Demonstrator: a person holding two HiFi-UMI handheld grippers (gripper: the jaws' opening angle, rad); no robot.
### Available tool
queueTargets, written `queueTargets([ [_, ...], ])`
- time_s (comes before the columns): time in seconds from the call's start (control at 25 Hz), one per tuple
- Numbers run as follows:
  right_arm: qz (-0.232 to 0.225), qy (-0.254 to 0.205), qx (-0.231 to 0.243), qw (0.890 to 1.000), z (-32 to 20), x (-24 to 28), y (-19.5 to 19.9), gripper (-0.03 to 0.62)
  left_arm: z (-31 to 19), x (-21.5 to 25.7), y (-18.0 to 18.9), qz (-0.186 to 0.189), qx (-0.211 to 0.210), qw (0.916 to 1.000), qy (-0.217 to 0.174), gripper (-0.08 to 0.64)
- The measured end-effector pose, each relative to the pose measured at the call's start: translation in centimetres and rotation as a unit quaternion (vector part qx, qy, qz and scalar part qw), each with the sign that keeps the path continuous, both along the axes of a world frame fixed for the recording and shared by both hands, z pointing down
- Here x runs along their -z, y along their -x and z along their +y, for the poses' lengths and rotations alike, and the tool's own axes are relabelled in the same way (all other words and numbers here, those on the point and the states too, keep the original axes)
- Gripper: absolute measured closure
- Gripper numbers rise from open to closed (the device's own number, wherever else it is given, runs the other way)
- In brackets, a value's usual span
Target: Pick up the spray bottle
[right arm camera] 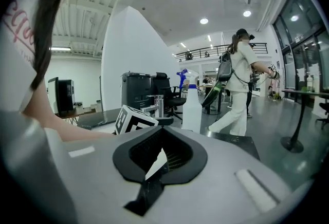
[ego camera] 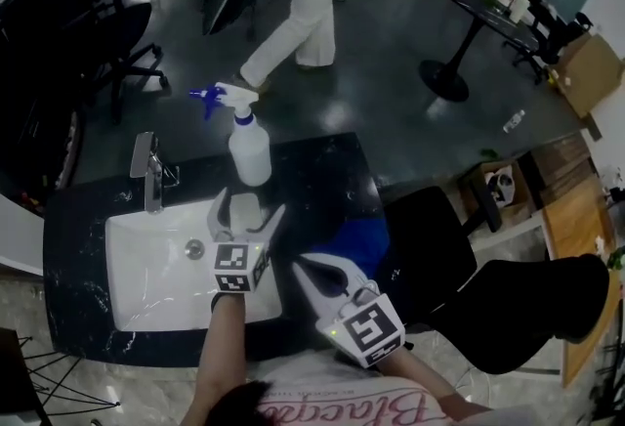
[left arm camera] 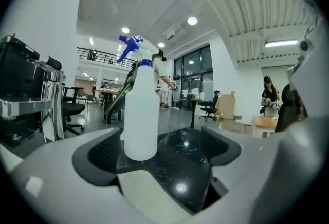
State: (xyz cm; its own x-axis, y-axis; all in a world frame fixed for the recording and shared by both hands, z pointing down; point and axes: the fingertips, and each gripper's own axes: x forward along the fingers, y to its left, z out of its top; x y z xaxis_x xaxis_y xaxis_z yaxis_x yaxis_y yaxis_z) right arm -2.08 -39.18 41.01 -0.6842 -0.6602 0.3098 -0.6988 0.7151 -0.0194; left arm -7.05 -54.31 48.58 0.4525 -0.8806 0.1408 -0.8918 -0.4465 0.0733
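left gripper [ego camera: 250, 206] gapes wide, empty, just short of the spray bottle [ego camera: 250, 152] on the counter [ego camera: 322, 182]; faucet [ego camera: 146, 170] stands aside; right gripper [ego camera: 299, 268] closed, empty.

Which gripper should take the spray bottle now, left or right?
Left. The left gripper is open and aimed at the spray bottle just ahead; the right gripper is shut and farther back.

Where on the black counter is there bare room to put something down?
Bare black counter lies right of the spray bottle, up to its right edge. The sink basin is bare too. Crowded: between bottle and sink, where the left gripper is.
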Motion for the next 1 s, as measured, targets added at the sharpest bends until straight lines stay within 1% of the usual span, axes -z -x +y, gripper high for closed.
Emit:
queueTargets([
  [0.16, 0.007, 0.014, -0.004, 1.000, -0.6, -0.8, -0.1, 0.591, -2.3, -1.1, 0.5, -0.010, 0.008, 0.9999, 0.006, 0.086],
  [0.4, 0.014, 0.026, -0.013, 0.999, -1.6, -1.6, -0.5, 0.591, -5.9, -1.5, 0.7, -0.039, 0.008, 0.9992, -0.003, 0.086],
  [0.6, 0.013, 0.020, -0.027, 0.999, -2.4, -1.6, -1.2, 0.591, -8.2, -1.8, 0.1, -0.045, 0.002, 0.9990, -0.002, 0.086],
  [0.84, 0.018, 0.029, -0.040, 0.999, -3.2, -2.1, -1.5, 0.591, -10.2, -2.4, -0.6, -0.052, -0.006, 0.9986, 0.003, 0.087],
  [1.0, 0.021, 0.036, -0.047, 0.998, -3.4, -2.7, -1.7, 0.591, -10.8, -2.3, -1.0, -0.064, -0.013, 0.9979, -0.004, 0.125],
])
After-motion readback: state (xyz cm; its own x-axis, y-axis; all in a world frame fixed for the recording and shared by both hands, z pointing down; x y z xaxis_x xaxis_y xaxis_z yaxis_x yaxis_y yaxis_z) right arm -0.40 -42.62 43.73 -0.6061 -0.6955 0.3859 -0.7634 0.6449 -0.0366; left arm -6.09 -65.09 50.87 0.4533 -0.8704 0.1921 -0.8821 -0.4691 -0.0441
